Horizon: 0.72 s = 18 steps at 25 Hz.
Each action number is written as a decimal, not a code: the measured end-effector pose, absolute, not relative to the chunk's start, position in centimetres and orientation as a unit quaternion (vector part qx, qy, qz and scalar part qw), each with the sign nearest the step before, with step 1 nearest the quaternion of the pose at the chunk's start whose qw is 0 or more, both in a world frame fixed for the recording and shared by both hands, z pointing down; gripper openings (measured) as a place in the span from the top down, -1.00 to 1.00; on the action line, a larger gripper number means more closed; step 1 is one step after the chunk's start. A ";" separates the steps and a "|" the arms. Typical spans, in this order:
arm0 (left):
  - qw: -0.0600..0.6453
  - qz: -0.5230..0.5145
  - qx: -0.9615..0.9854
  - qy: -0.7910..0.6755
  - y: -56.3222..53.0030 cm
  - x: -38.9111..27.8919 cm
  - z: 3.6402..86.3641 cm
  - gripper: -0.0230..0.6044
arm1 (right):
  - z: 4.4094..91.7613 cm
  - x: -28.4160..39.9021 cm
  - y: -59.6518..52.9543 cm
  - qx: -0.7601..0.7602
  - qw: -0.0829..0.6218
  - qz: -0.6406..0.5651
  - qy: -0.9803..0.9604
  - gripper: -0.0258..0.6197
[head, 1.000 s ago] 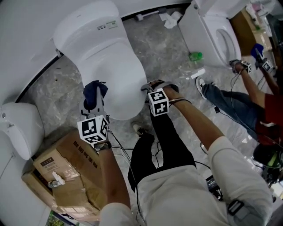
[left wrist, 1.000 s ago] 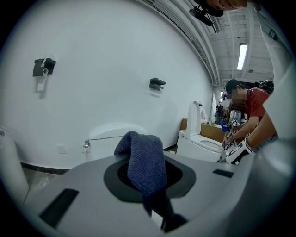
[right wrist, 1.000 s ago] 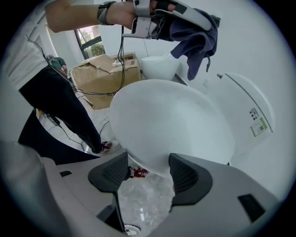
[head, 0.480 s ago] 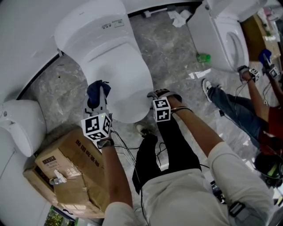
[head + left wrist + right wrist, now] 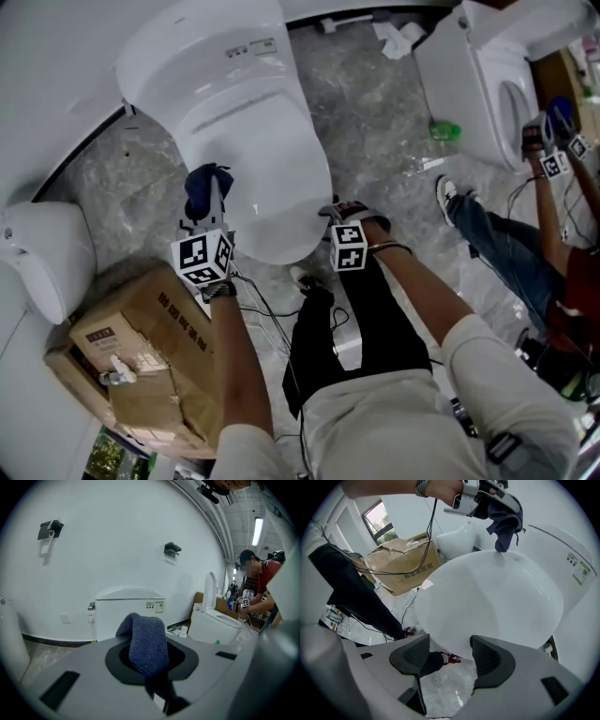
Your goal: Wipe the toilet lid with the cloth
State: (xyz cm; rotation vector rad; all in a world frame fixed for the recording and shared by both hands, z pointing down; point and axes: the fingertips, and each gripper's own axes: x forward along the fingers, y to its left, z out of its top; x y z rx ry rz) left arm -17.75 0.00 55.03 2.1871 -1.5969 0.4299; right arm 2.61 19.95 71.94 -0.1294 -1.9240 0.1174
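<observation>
A white toilet with its lid [image 5: 253, 159] shut fills the upper middle of the head view. My left gripper [image 5: 208, 202] is shut on a dark blue cloth [image 5: 204, 186] at the lid's left side. In the left gripper view the cloth [image 5: 143, 641] bulges up between the jaws, with the tank [image 5: 129, 609] behind it. The right gripper view shows the cloth [image 5: 505, 520] hanging just over the lid's [image 5: 492, 602] far edge. My right gripper [image 5: 339, 210] stands open and empty at the lid's front right rim; in its own view my right gripper [image 5: 447, 654] shows its jaws well apart.
A cardboard box [image 5: 141, 347] lies on the floor at lower left, beside another white fixture [image 5: 47, 258]. A second toilet [image 5: 487, 75] stands at upper right, where another person [image 5: 553, 234] works with grippers. Cables trail by my legs. The floor is grey marble.
The head view has shifted a little, so the toilet sits slightly further right. Both grippers keep about the same places beside the lid, the left still shut on the cloth.
</observation>
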 end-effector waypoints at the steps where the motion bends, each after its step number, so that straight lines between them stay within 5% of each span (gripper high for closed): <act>1: 0.198 0.155 0.780 -0.573 -0.3 -18.0 55.4 0.76 | 71.9 2.6 19.9 -0.055 0.565 0.049 -0.822 -0.01; 7: 0.199 0.170 0.767 -0.586 -2.0 -19.8 58.7 0.76 | 70.6 2.8 20.0 -0.050 0.535 0.119 -0.835 0.00; 12: 0.201 0.183 0.753 -0.600 -3.4 -21.8 61.8 0.76 | 65.8 0.4 15.8 0.050 0.417 0.210 -0.883 0.01; 18: 0.210 0.189 0.738 -0.613 -5.4 -22.8 64.0 0.76 | 61.1 -1.0 9.1 0.154 0.326 0.220 -0.907 0.28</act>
